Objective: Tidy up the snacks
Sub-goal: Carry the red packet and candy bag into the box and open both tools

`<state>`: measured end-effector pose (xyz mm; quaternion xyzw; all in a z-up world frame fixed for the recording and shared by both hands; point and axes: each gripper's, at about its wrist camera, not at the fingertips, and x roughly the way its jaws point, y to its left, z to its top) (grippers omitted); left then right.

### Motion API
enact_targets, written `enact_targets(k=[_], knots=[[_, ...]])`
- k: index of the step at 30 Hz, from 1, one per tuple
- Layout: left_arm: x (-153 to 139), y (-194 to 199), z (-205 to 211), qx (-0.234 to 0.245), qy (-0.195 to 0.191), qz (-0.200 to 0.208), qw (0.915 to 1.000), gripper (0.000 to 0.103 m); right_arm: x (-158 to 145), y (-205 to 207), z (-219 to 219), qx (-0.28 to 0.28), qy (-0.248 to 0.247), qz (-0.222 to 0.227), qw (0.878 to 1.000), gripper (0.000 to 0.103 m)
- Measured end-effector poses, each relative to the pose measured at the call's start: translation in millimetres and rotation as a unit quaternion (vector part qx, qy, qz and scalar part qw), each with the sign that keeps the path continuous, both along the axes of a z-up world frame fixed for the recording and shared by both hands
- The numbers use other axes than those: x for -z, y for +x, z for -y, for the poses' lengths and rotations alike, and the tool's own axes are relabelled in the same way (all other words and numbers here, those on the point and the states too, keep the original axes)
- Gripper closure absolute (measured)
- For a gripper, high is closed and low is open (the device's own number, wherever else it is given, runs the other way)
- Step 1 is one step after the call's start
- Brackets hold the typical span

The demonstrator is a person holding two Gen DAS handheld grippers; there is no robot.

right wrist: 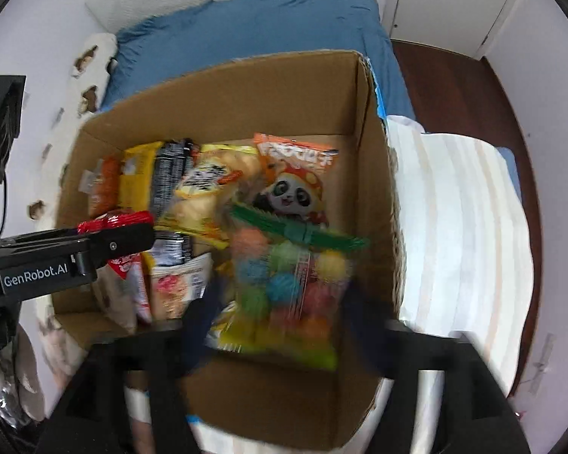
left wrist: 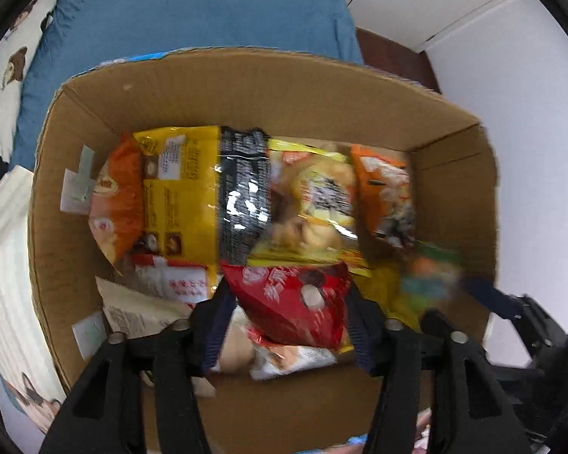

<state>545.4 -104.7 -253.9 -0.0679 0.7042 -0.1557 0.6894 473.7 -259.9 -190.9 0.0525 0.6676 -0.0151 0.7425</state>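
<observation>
My left claw (left wrist: 289, 299) and right claw (right wrist: 280, 302) hang open over the cardboard box (right wrist: 223, 109). The red packet (left wrist: 295, 302) and candy bag (right wrist: 287, 287) between my jaws could slide toward six o'clock, crushing snacks below.

The cardboard box (left wrist: 75, 196) is matt brown paperboard with rough, torn edges. The snack bags inside look like glossy plastic film: the red packet (left wrist: 299, 302) and the black packet (left wrist: 242, 196) catch bright glints. The blue bedsheet (left wrist: 193, 11) is soft matt cloth. The left gripper (left wrist: 287, 325) is matt black plastic with small metal pins.
</observation>
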Motion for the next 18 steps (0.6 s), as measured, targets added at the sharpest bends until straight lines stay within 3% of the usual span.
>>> enact_targets(k=[3,11,18], knots=[[4.2,3.0,-2.5,0.002,0.017,0.011,0.9998,0.011,2.8,-0.2,-3.0,0.002,0.001,0.0,1.0,0.011],[7.0,-6.3,-9.4,0.004,0.028,0.011,0.9995,0.009,7.3,-0.9,-10.8,0.009,0.005,-0.007,1.0,0.007],[-15.1,-28.2,-21.1,0.003,0.039,0.049,0.998,0.009,1.8,-11.4,-13.8,0.015,0.006,0.003,1.0,0.006]])
